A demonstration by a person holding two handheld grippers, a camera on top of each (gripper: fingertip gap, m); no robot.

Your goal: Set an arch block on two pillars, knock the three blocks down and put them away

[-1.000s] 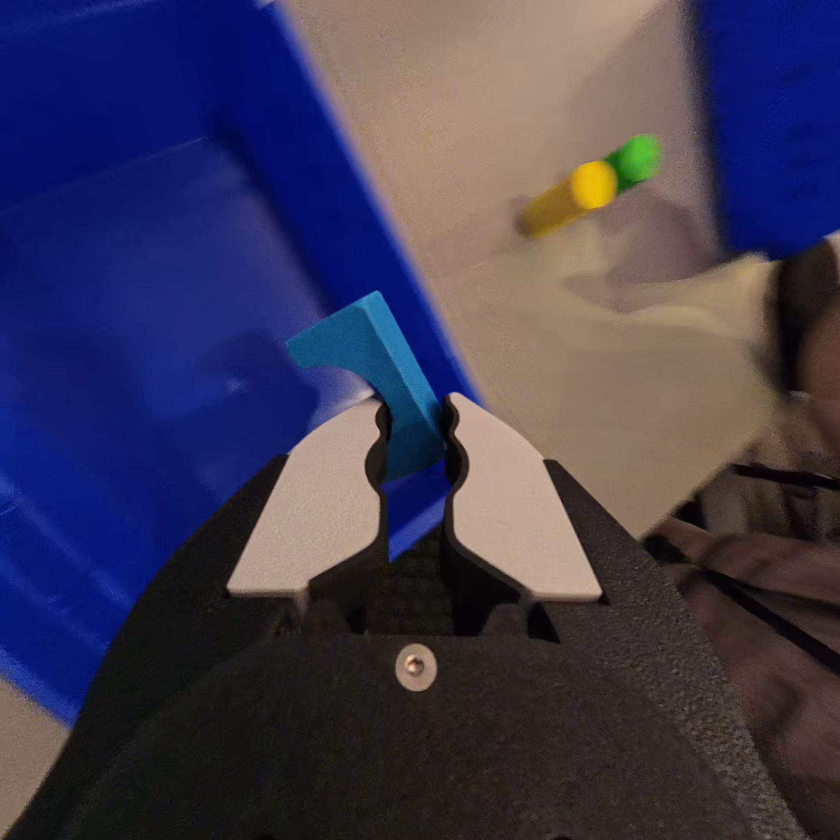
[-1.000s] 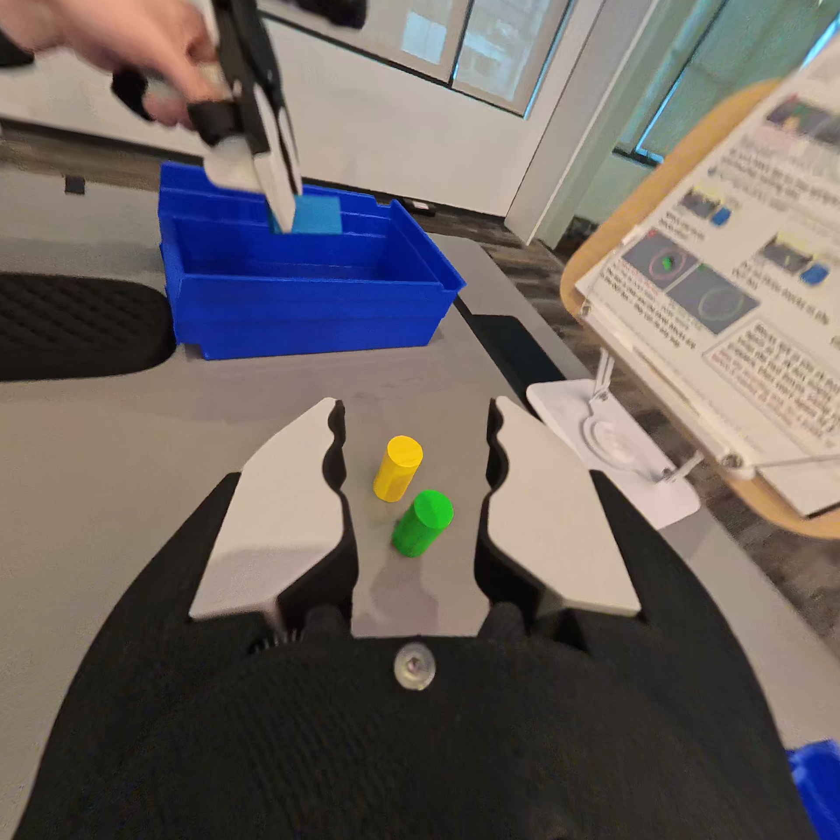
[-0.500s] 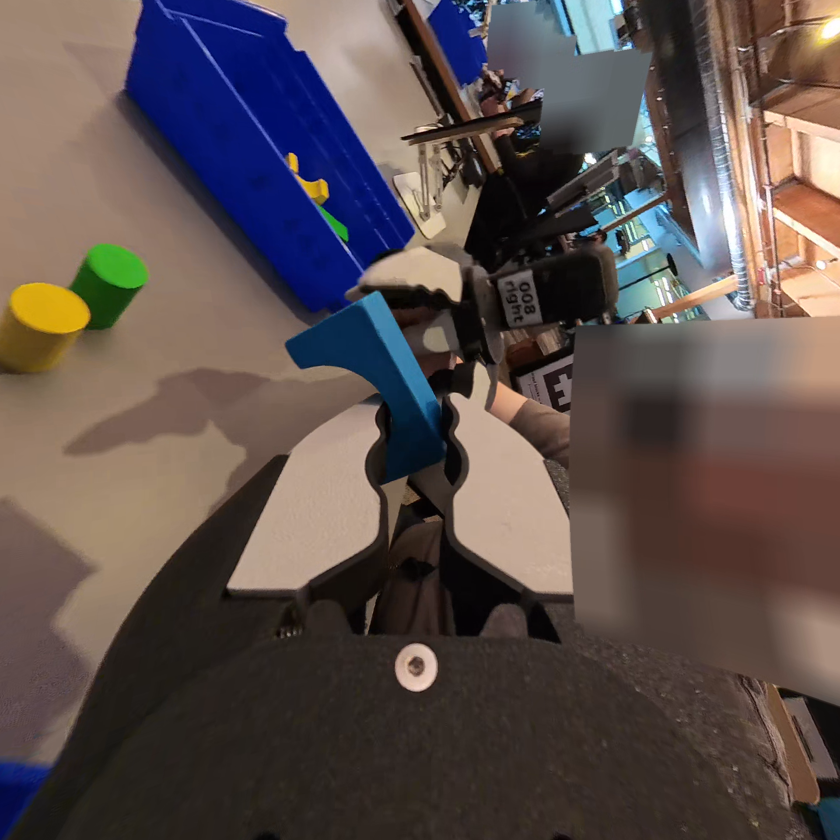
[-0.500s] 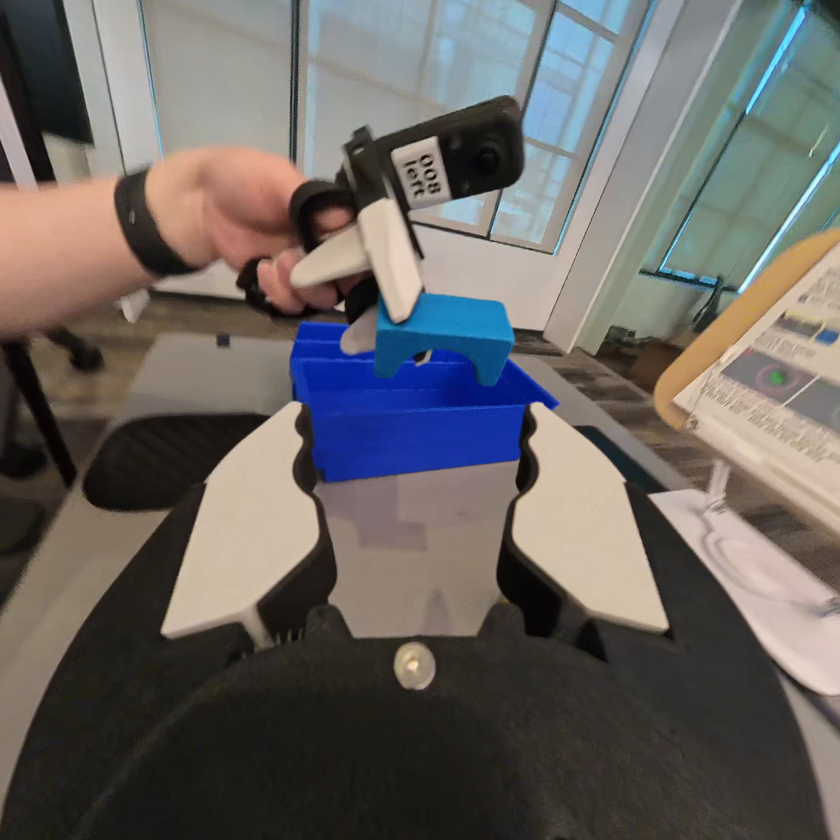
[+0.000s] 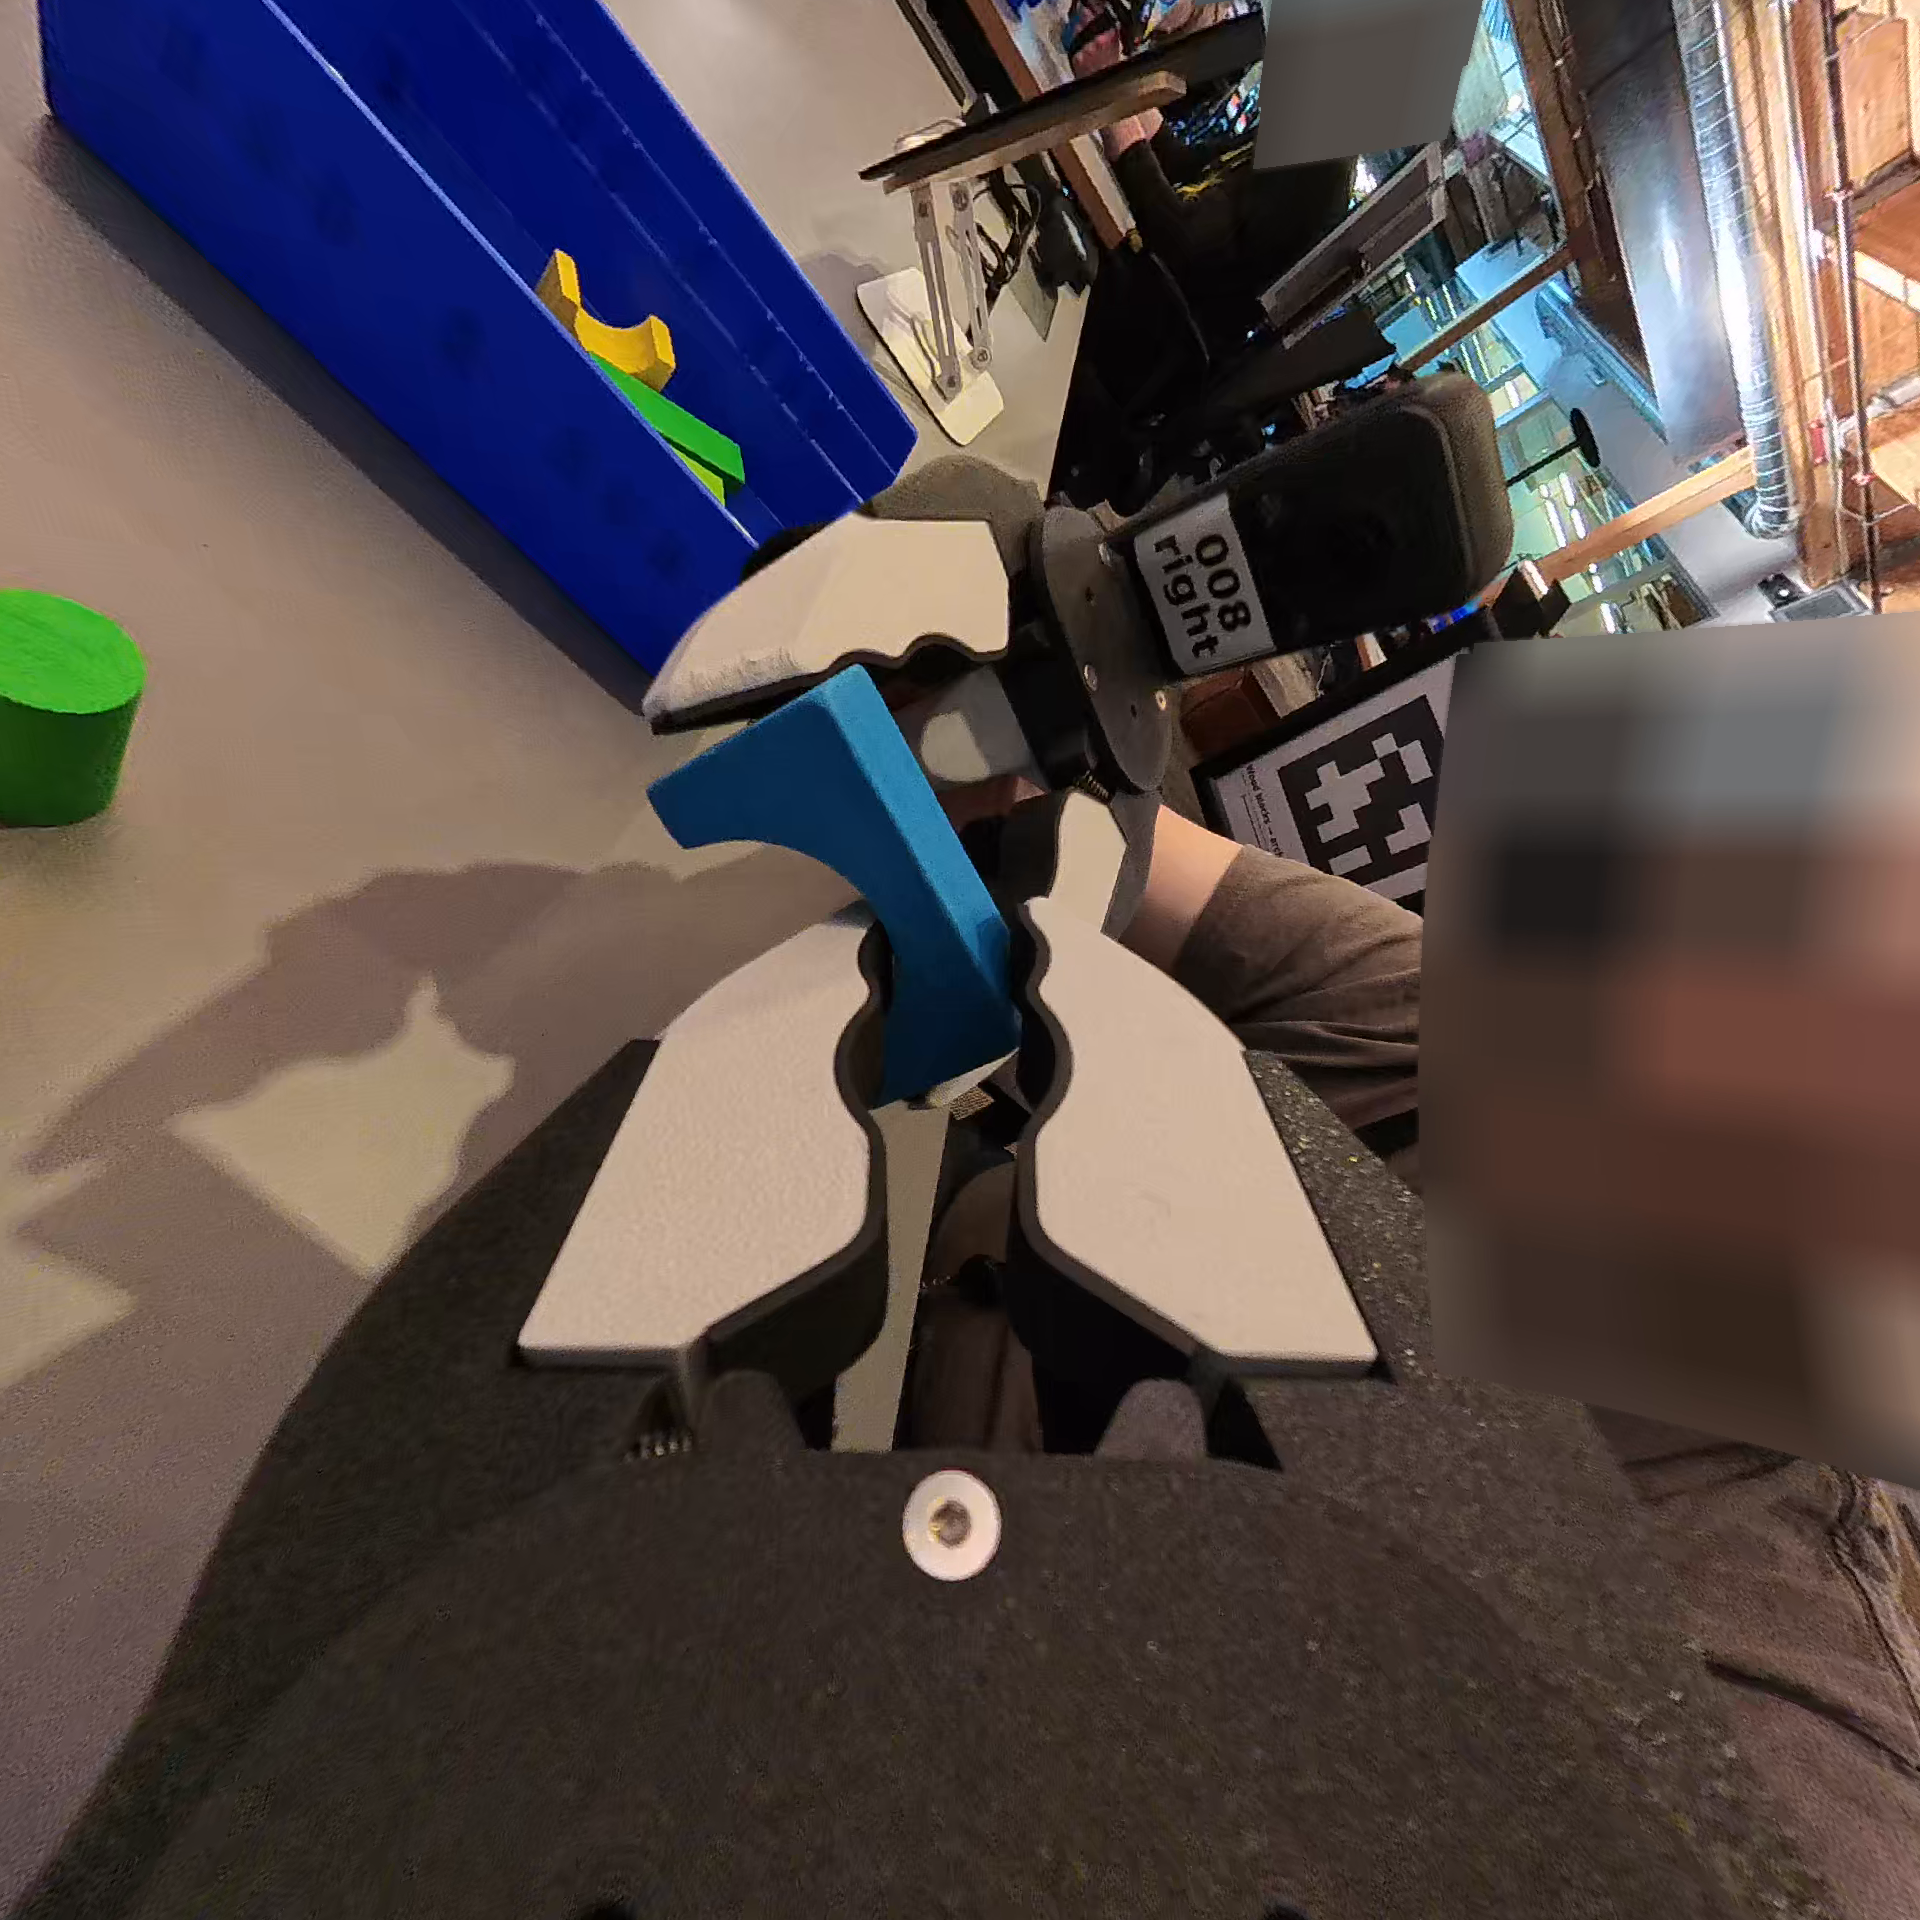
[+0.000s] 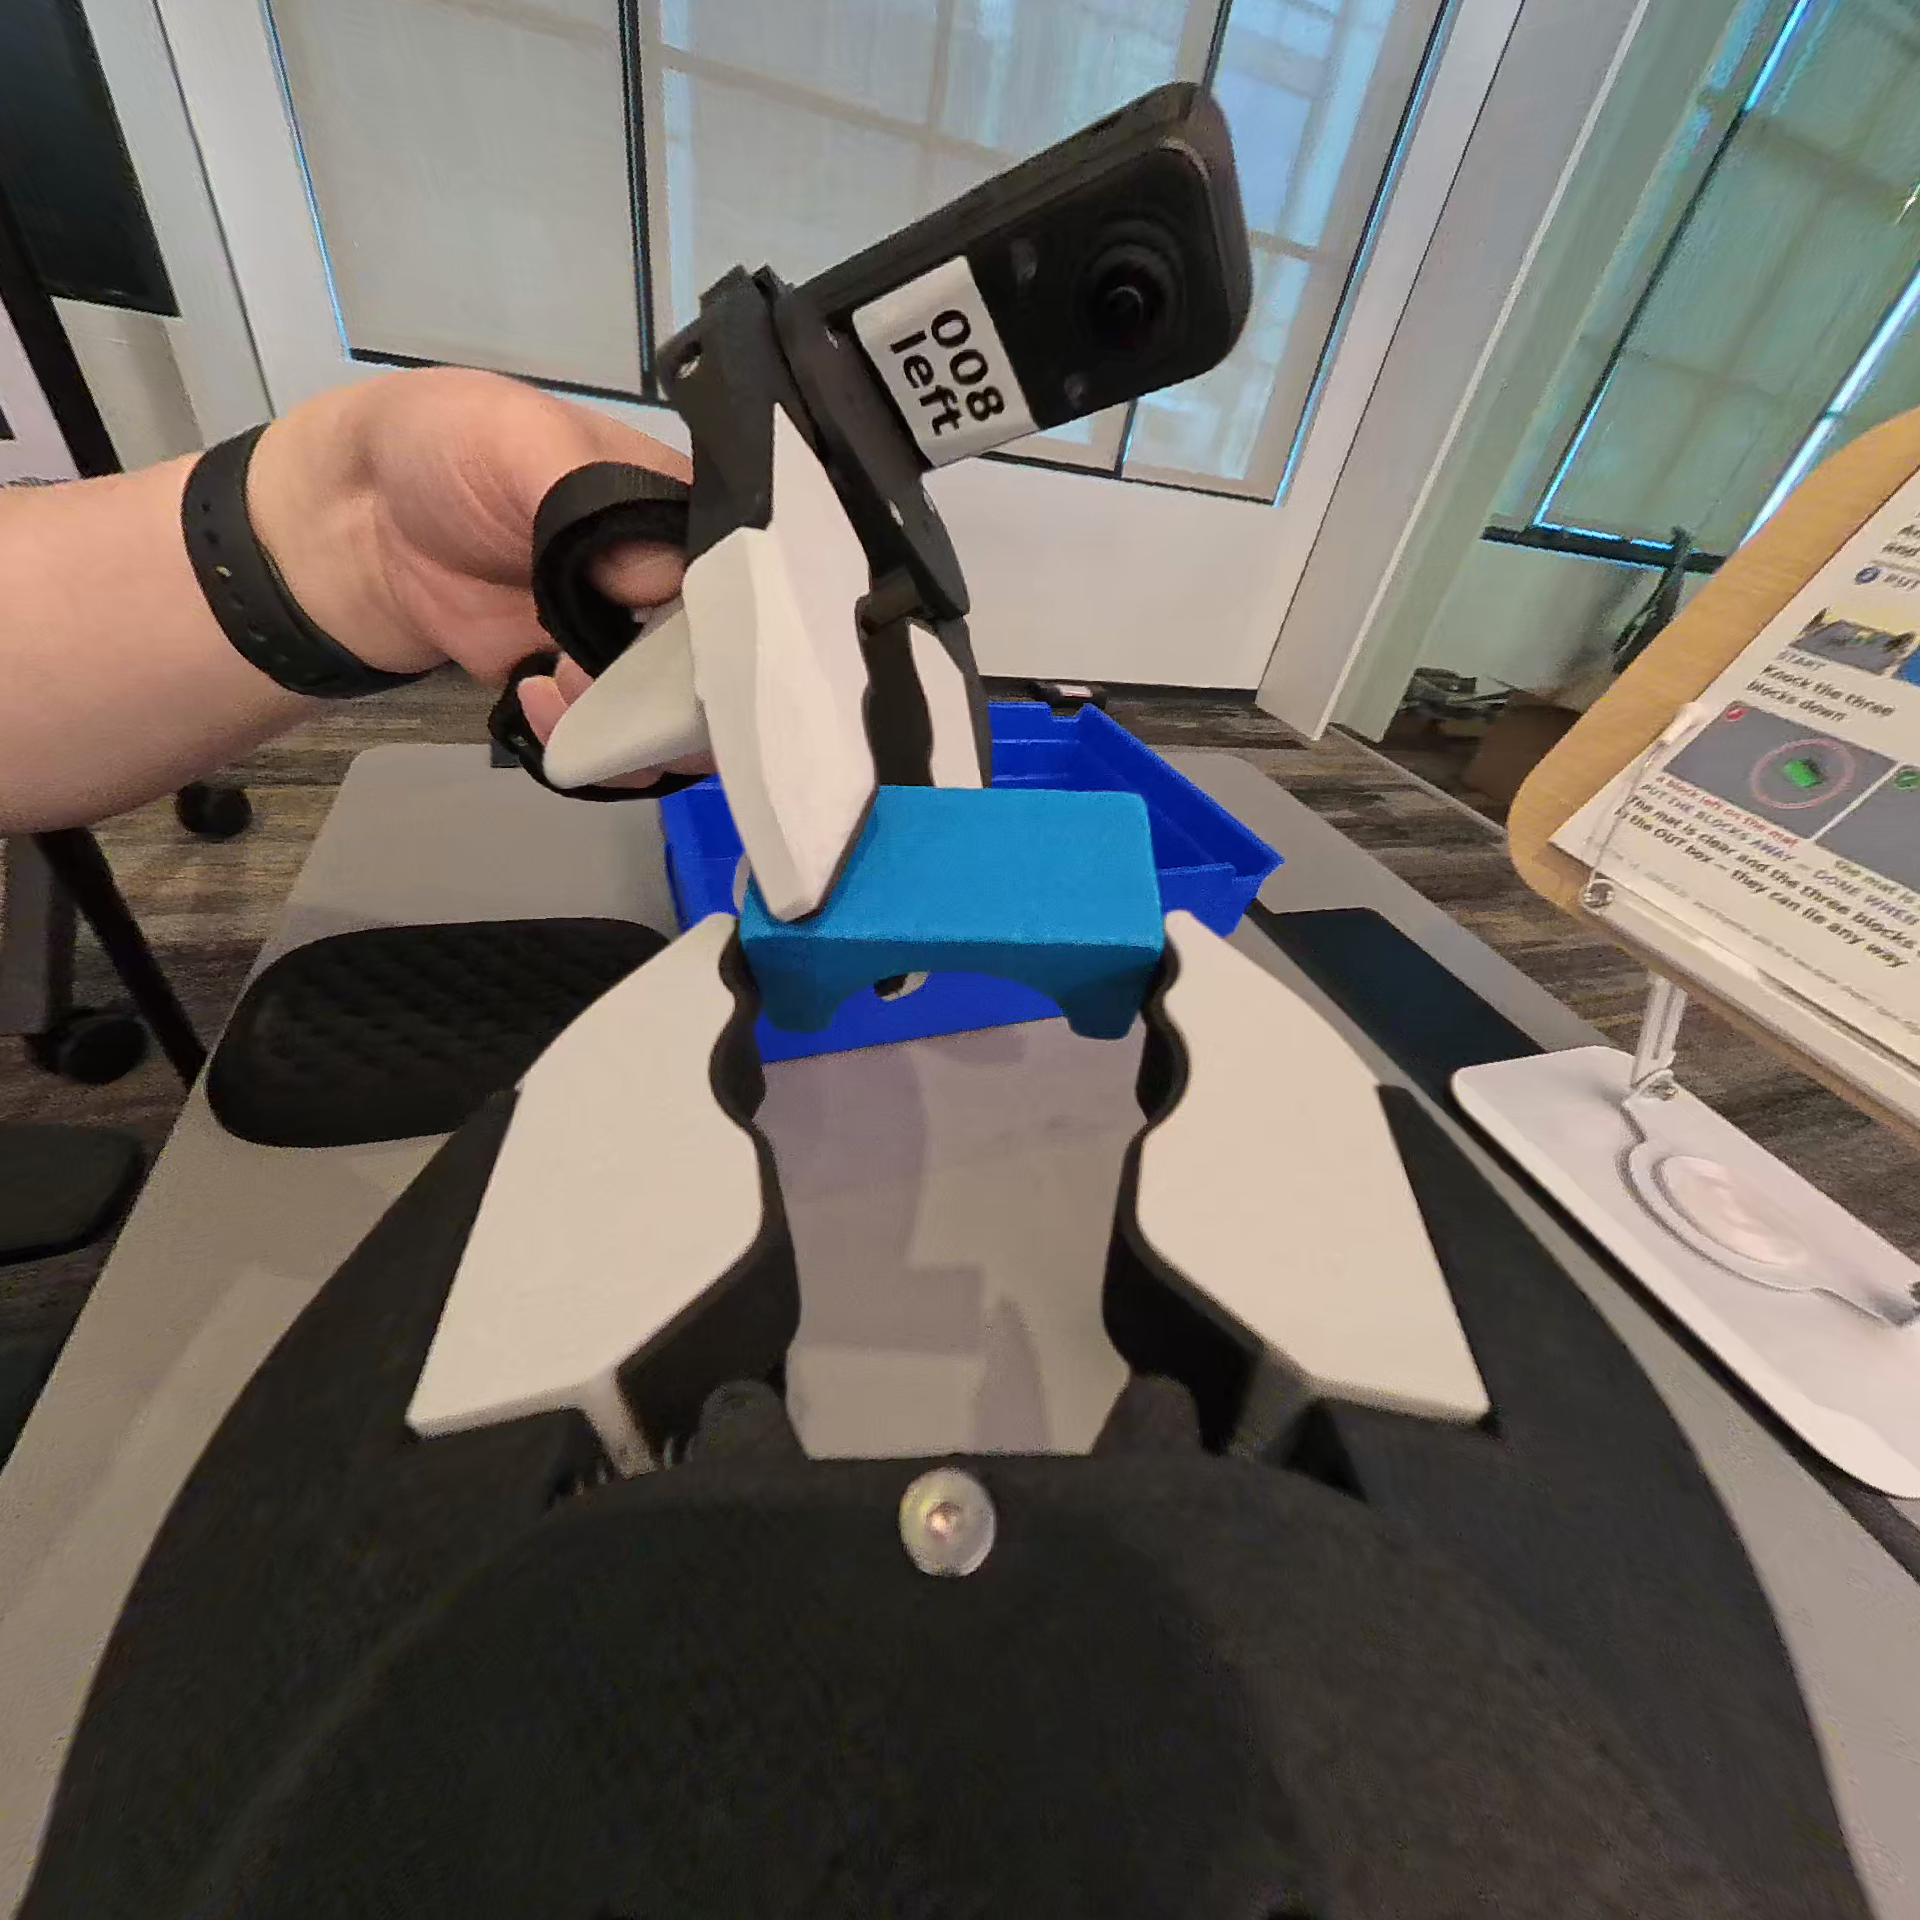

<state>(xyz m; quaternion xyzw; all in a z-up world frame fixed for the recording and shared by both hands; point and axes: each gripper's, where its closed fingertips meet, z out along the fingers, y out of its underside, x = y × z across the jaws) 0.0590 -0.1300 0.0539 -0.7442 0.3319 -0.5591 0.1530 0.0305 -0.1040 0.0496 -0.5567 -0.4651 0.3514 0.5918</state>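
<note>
My left gripper is shut on one end of a blue arch block and holds it in the air above the grey table. In the right wrist view the arch hangs legs down, gripped from above at its left end by the left gripper. My right gripper is open, its two fingertips flanking the arch's ends; I cannot tell if they touch. A finger of the right gripper shows just beyond the arch in the left wrist view. A green pillar lies on the table at the far left.
A blue bin holds a yellow arch and a green block. Another blue bin stands behind the held arch. A sheet on a wooden stand with a white base is at the right, a black pad at the left. The grippers are tip to tip, or close to it. From either gripper's tips it is about 20 centimeters to the green pillar.
The left gripper lifted the blue arch out of the bin and carried it toward the right gripper. The right gripper rose from the pillars and closed in until its fingers flank the arch.
</note>
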